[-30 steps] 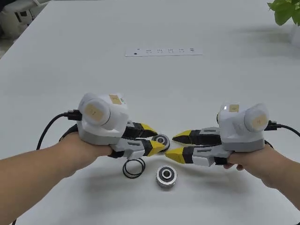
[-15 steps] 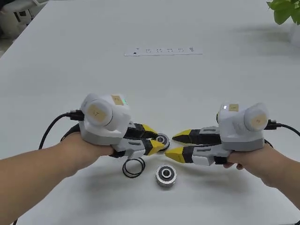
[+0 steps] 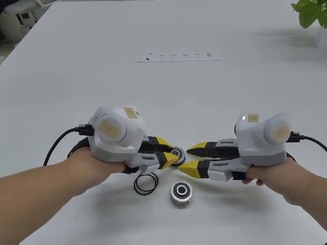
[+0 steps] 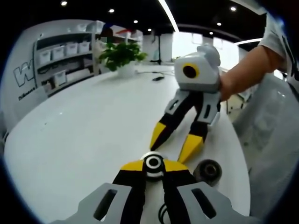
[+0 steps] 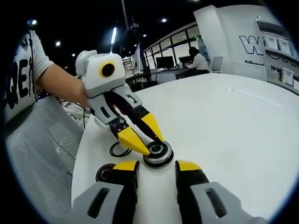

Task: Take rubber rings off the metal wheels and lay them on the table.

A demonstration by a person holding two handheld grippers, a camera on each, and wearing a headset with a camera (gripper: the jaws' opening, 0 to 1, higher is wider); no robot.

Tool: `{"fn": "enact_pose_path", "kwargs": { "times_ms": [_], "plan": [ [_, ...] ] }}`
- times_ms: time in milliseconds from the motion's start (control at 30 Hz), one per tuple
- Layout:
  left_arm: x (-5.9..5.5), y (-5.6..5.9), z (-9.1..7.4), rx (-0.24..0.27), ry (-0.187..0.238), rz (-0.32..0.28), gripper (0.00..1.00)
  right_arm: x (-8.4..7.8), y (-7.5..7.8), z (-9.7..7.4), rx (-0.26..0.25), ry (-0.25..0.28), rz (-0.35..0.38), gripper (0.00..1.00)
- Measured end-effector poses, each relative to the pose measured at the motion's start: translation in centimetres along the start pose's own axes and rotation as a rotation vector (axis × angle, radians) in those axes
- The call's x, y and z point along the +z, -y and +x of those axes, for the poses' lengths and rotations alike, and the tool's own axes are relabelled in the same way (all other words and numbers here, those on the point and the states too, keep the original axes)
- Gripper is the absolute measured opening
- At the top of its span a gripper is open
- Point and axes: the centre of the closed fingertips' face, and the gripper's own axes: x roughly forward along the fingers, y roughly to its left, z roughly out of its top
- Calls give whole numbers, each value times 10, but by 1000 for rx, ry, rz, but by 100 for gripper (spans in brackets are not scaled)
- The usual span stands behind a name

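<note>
Pinching the wheel (image 5: 158, 153) in my left claw (image 3: 174, 151): hard metal, steady. My right claw (image 3: 184, 159), spread, should nip its soft, stretchy ring (image 5: 160, 164) at the rim, probably that dark band.

Left gripper (image 3: 172, 152) and right gripper (image 3: 186, 159): rounded white housings (image 3: 120, 137), black jaws tipped yellow, tan stickers (image 3: 131, 113); a black cable (image 3: 57, 144) leaves each. White short sleeve (image 5: 21, 70), dark lettering.

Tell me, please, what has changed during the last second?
Little. The left tongs, shut on a metal wheel, sank slightly toward the table. The right tongs stayed open beside it; the loose wheel and rubber rings did not move.
</note>
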Motion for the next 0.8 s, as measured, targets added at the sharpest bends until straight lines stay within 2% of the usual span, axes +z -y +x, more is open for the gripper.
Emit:
{"fn": "enact_pose_path", "kwargs": {
  "times_ms": [500, 700, 800],
  "plan": [
    [0, 0, 1, 19, 8, -12, 13, 1, 0, 6, -8, -5, -5, 26],
    [0, 0, 1, 26, 7, -13, 13, 3, 1, 6, -18, 15, 19, 24],
    [0, 0, 1, 29, 7, -15, 13, 4, 0, 7, -23, 11, -3, 23]
  ]
}}
